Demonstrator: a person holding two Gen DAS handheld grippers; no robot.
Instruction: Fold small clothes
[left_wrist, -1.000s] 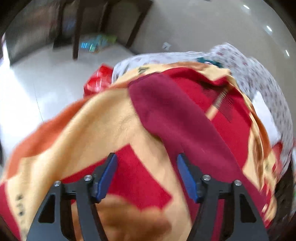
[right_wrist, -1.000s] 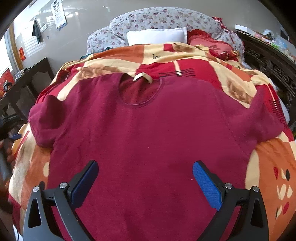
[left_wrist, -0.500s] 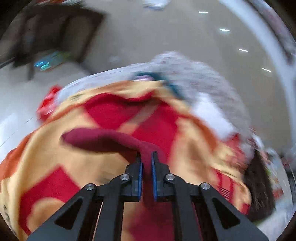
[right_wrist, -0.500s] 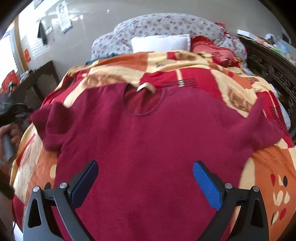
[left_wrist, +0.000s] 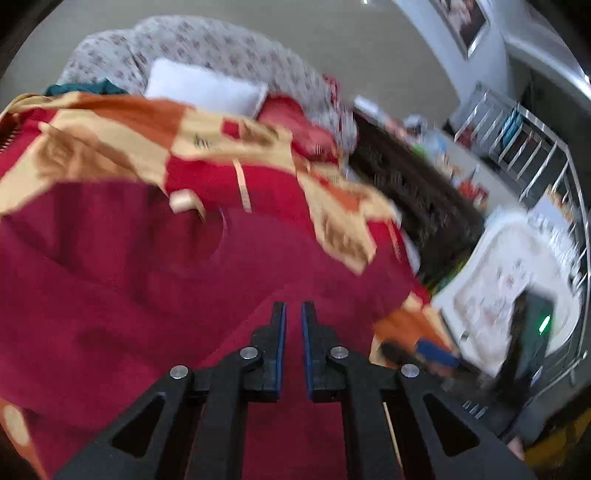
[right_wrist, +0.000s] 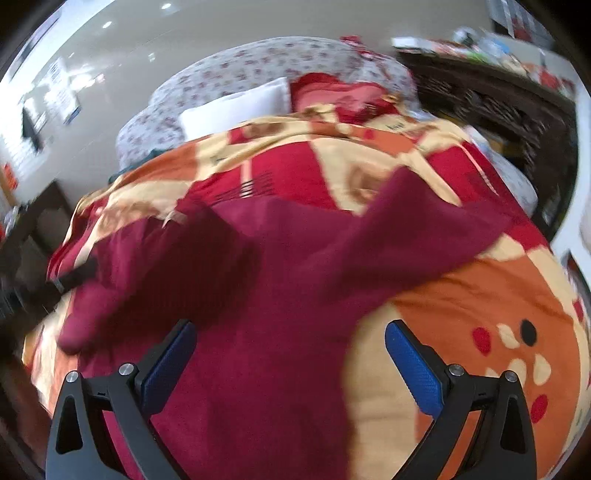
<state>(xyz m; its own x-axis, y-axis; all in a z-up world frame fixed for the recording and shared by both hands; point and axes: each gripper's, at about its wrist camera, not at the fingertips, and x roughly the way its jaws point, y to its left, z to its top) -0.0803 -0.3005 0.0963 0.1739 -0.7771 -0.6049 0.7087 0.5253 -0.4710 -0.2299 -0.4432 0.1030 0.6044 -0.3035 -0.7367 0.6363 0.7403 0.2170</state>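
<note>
A dark red shirt (right_wrist: 280, 280) lies on a bed blanket (right_wrist: 480, 302) patterned in red, orange and cream. My left gripper (left_wrist: 292, 325) is shut on the shirt's left sleeve (left_wrist: 295, 406) and carries it over the shirt body (left_wrist: 110, 295), near the neckline (left_wrist: 207, 236). In the right wrist view the lifted left side of the shirt (right_wrist: 140, 266) stands folded over the middle, with the left gripper partly seen behind it. My right gripper (right_wrist: 291, 354) is open and empty above the shirt's lower part. The right sleeve (right_wrist: 436, 229) lies spread on the blanket.
A white pillow (left_wrist: 207, 88) and a floral quilt (left_wrist: 221, 48) lie at the bed's head. A dark carved wooden bedside (right_wrist: 491, 103) runs along the right. A metal rack (left_wrist: 524, 140) and a white table (left_wrist: 509, 280) stand beyond the bed.
My left gripper closed on the left sleeve and swung it up and across over the shirt. The right gripper stayed open and tilted a little to the right.
</note>
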